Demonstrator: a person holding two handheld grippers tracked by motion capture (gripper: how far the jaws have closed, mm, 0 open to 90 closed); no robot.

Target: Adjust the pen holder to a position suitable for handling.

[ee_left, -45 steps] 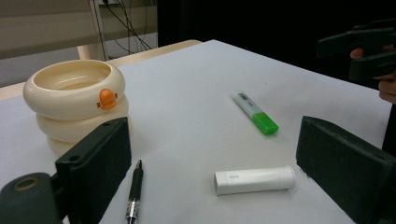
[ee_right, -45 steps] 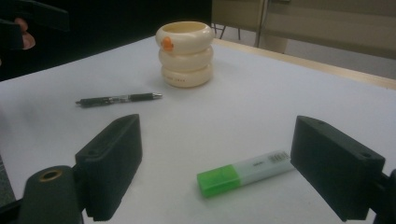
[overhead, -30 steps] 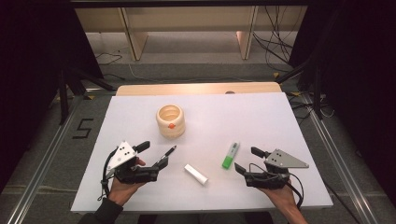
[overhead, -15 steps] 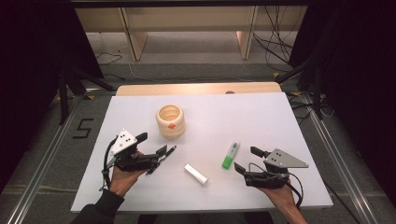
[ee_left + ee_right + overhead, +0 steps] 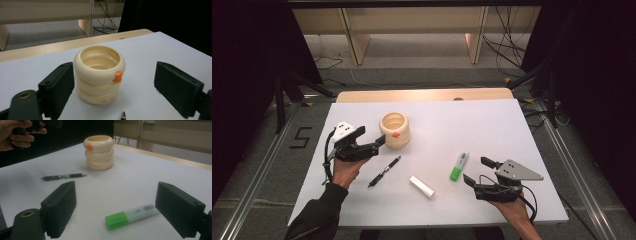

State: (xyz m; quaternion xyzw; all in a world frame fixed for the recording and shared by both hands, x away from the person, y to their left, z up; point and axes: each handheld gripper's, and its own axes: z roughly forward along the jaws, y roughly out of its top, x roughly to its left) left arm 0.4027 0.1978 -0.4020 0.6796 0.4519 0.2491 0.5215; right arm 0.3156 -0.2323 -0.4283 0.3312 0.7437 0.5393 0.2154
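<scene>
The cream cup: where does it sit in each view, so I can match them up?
High view: cup left of centre, just beyond the open left gripper.
Left gripper view: cup near centre, between the jaws, closer to the left one.
Right gripper view: cup upper middle, far beyond the highlighter.
Shared landmark: the pen, whose tip points toward the cup, at the bottom edge or at left.
</scene>
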